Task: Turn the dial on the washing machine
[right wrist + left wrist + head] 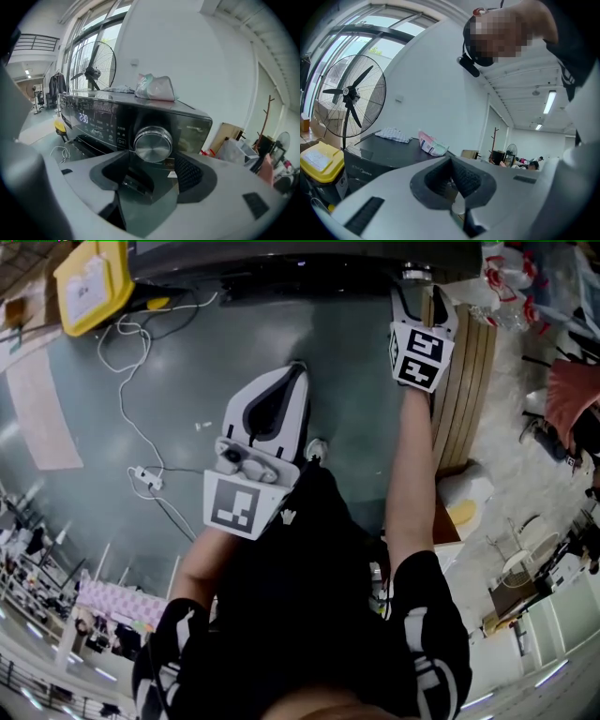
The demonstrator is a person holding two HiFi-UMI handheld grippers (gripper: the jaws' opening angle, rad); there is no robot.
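Observation:
The dark washing machine [197,126] fills the right gripper view, its display lit. Its round silver dial [153,143] sticks out of the control panel. My right gripper [152,169] is open, and the dial sits just ahead of the wide gap; neither pad touches it. In the head view that right gripper [419,298] reaches up to the machine's front [281,268], at the dial [416,275]. My left gripper [298,368] hangs back over the floor, shut and empty. In its own view the left gripper [452,164] points past the machine [370,157].
A pink packet [154,87] and a checked cloth [393,135] lie on the machine's top. A yellow bin [92,282] stands left of it, near a standing fan [349,93]. A white cable with a power strip [145,479] trails across the floor. Wooden slats [466,381] lean at the right.

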